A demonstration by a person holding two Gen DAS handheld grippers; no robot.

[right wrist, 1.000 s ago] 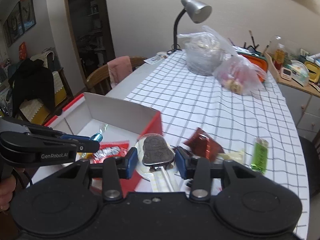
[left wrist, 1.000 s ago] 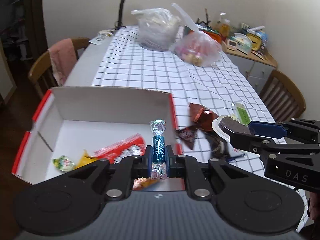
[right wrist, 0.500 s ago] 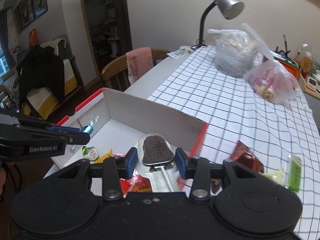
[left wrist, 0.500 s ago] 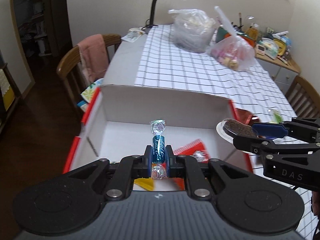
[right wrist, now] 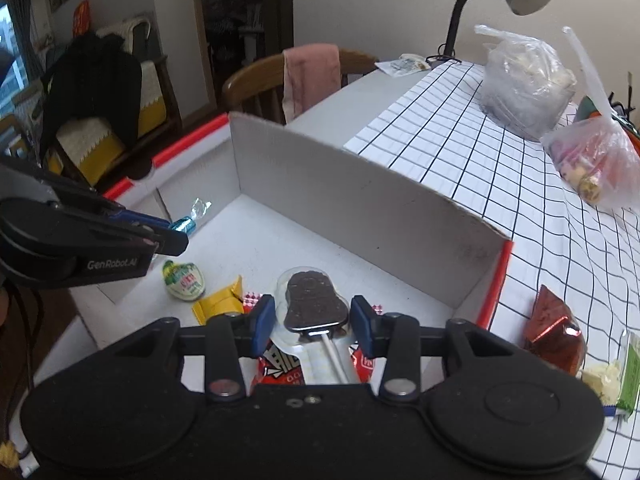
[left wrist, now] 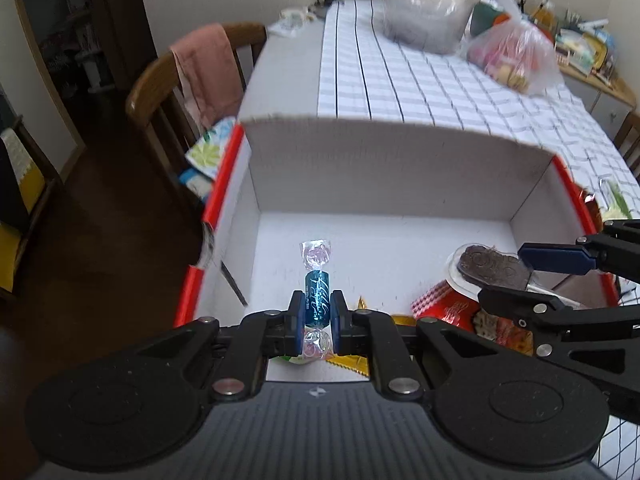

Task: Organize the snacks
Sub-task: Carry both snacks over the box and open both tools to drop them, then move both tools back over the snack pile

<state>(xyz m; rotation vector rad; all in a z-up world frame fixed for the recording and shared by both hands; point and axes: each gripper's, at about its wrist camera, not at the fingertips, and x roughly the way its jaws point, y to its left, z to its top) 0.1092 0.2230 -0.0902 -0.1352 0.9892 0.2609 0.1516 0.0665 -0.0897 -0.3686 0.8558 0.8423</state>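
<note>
Pinching a blue twist-wrapped candy [left wrist: 317, 300] upright between its blue pads, the left tool [left wrist: 316, 314] is hanging over the left part of the white cardboard box [left wrist: 392, 168], with the candy's clear twisted end pointing ahead of the tool. To its right, the right tool [right wrist: 313, 322] is carrying a chocolate lollipop [right wrist: 314, 300] in a clear blister pack, the pack sitting between the two pads and its white stick running back toward the tool body; whether the pads are pressing on the pack is unclear. Below and ahead of the right tool, inside the box, a red snack packet [right wrist: 280, 372], a yellow wrapped sweet [right wrist: 220, 302] and a small green-labelled cup [right wrist: 184, 280] are lying. Off to this tool's right, outside the box on the checked surface [right wrist: 500, 168], a red foil packet [right wrist: 554, 328] and a green packet [right wrist: 628, 376] are resting.
</note>
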